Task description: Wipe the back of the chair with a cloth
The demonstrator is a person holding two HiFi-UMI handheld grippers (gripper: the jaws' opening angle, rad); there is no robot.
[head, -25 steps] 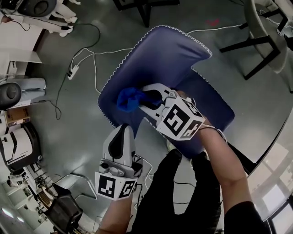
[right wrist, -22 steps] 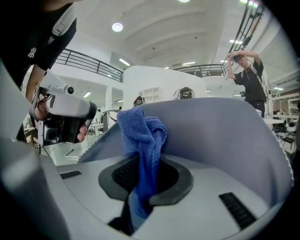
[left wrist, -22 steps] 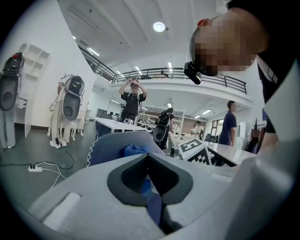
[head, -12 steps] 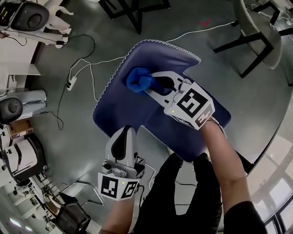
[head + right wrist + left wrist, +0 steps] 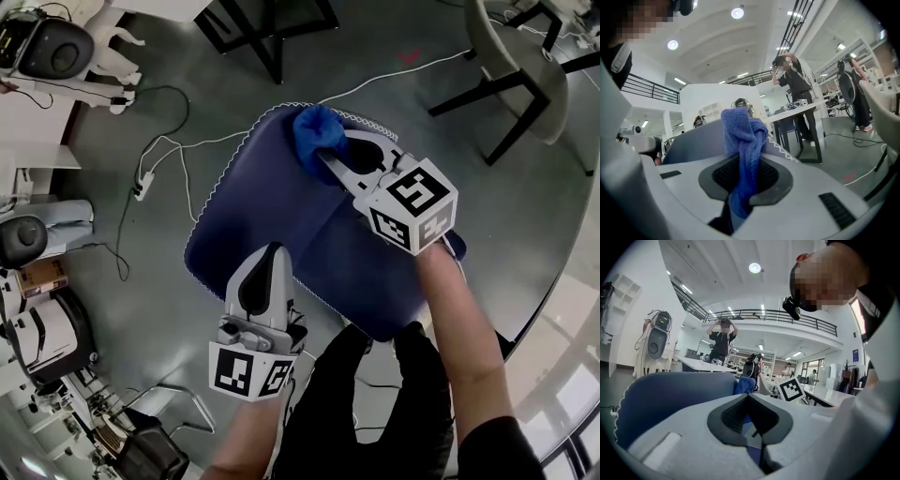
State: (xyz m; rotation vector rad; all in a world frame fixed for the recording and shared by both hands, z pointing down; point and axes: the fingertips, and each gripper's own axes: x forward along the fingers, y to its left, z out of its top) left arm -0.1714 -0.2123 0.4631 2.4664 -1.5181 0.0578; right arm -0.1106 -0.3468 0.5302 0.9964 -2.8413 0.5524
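Floor [image 5: 141, 281]: grey and hard, it filled the head view and carried everything else.

Chair [image 5: 272, 216]: blue and padded with a white zigzag-stitched rim, it stood directly below the person. It was the surface being wiped.

Right gripper [image 5: 334, 156]: it reached across the chair to the far stitched edge, jaws clenched on the cloth.

Left gripper [image 5: 269, 251]: it was low at the near edge of the chair. Its jaws were pressed together with nothing caught between them, and only blue upholstery showed beyond. It took no part in the wipe.

Cloth [image 5: 317, 131]: a bunched blue terry wad, it stuck out past the right jaws and lay against the chair's far rim. A tail of it hung down through the hollow of the pads.

Cable [image 5: 190, 141]: a thin white lead lay loose on the floor just left of the chair.

Risk, slipping cloth: only a narrow fold seemed pinched. Dragging hard over the stitched rim could probably have pulled the wad out of the jaws.

Risk, running off the edge: the cloth was already at the rim. A further push outward would likely have carried it off the chair, leaving the plastic jaws to scrape the upholstery.

Risk, chair shifting: nothing steadied the chair, so a firm stroke might have nudged it toward the cable.
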